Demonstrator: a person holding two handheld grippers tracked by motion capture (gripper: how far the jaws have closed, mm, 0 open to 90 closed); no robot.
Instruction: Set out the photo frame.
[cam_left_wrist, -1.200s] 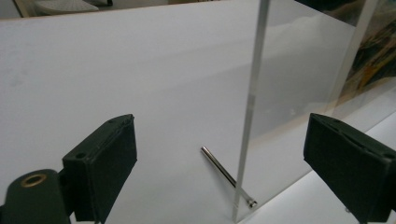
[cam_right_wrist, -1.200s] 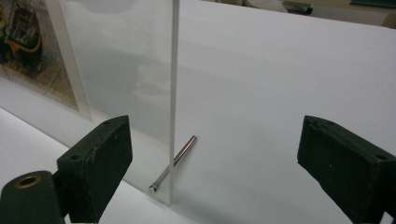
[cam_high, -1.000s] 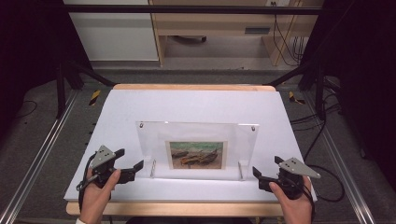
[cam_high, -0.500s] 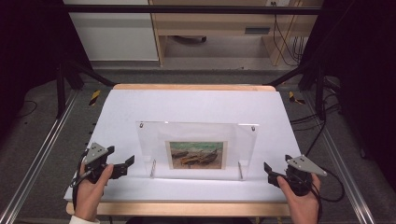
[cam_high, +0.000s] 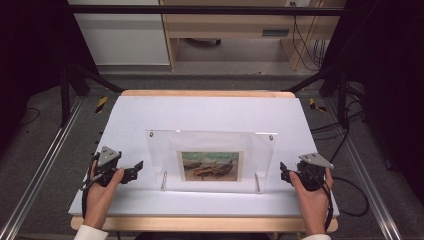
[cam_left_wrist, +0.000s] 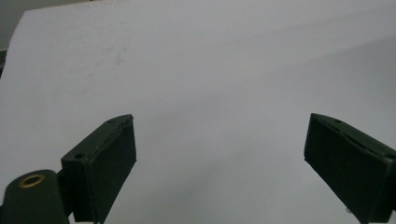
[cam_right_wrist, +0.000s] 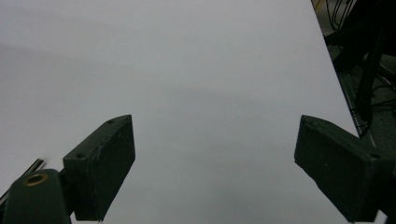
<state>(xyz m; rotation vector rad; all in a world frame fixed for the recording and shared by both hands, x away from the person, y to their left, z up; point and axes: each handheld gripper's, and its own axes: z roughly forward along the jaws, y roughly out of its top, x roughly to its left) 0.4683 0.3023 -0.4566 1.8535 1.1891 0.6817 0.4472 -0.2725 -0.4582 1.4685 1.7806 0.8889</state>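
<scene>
Grippers flank the clear acrylic photo frame, one on each side, and both hold nothing. The left gripper sits to the left of the frame, its jaws spread wide and pointing toward the frame's left edge; in the left gripper view its own jaws stand far apart over bare white surface. The right gripper sits to the right of the frame, near its right foot, and in the right gripper view its jaws are likewise wide open with nothing between them.

Compared with half a second earlier, both hands have come back toward the frame: the left hand has moved up and inward, and the right hand has drawn closer to the frame's right side, after having dropped back toward the near edge of the table. A second ago they stood about as close as now.

The frame itself stands upright on its two small feet, in the near half of the white tabletop, with a landscape print in its lower middle; it has not shifted.

Judging from this, the work on the frame has not begun: neither gripper touches it, and the approach from both sides suggests a two-handed grasp of its edges is being set up
</scene>
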